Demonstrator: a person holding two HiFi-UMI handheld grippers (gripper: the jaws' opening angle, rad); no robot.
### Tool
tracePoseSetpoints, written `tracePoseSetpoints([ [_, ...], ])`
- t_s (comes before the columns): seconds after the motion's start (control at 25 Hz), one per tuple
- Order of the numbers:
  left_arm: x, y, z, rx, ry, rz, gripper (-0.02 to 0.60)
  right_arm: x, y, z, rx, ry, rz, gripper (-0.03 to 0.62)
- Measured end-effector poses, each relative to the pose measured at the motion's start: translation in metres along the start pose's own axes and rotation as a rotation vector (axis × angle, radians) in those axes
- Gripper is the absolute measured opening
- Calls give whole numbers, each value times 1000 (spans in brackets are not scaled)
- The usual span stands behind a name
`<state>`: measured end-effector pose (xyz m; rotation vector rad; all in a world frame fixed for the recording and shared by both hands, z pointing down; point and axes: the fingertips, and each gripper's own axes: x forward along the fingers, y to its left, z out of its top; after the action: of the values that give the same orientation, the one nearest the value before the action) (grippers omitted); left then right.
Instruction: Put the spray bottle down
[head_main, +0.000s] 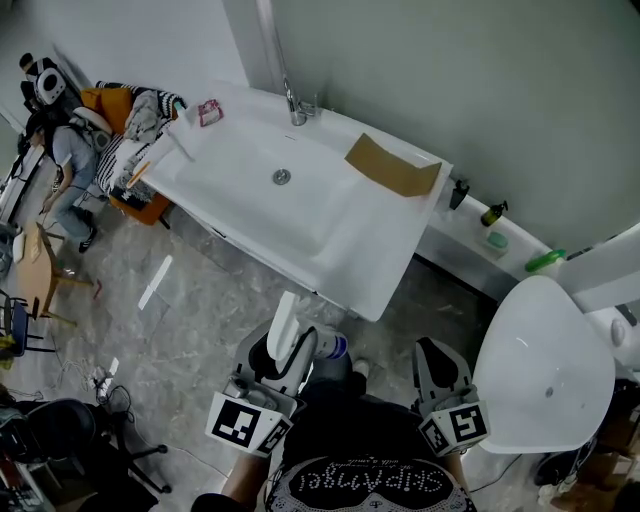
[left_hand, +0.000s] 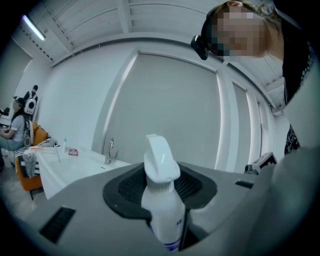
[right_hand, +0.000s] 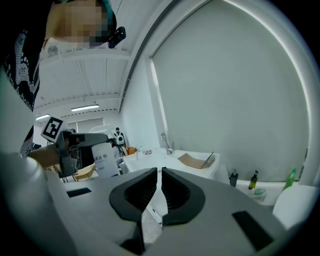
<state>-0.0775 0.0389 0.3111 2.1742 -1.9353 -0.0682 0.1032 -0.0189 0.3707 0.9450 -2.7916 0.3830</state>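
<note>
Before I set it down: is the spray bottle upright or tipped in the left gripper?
Upright: the spray bottle stands clamped in the left gripper, its trigger head on top.

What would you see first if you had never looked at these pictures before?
The white spray bottle stands out first: it sits upright, clamped between the jaws of the left gripper, right in front of that gripper's camera. Next comes the big white sink stretching across the middle of the head view, with a brown sheet of cardboard lying on its right end.
</note>
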Motion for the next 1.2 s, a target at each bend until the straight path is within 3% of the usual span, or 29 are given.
tracePoseSetpoints([
  [0.16, 32, 19, 5, 26, 8, -36, 155, 29, -10, 4, 11, 17, -23, 40],
  [0.72, 164, 92, 40, 7, 31, -211, 155, 143, -51, 51, 42, -19, -165, 40],
  [1.2, 208, 127, 50, -5, 88, -305, 153, 182, -64, 60, 82, -11, -291, 40],
])
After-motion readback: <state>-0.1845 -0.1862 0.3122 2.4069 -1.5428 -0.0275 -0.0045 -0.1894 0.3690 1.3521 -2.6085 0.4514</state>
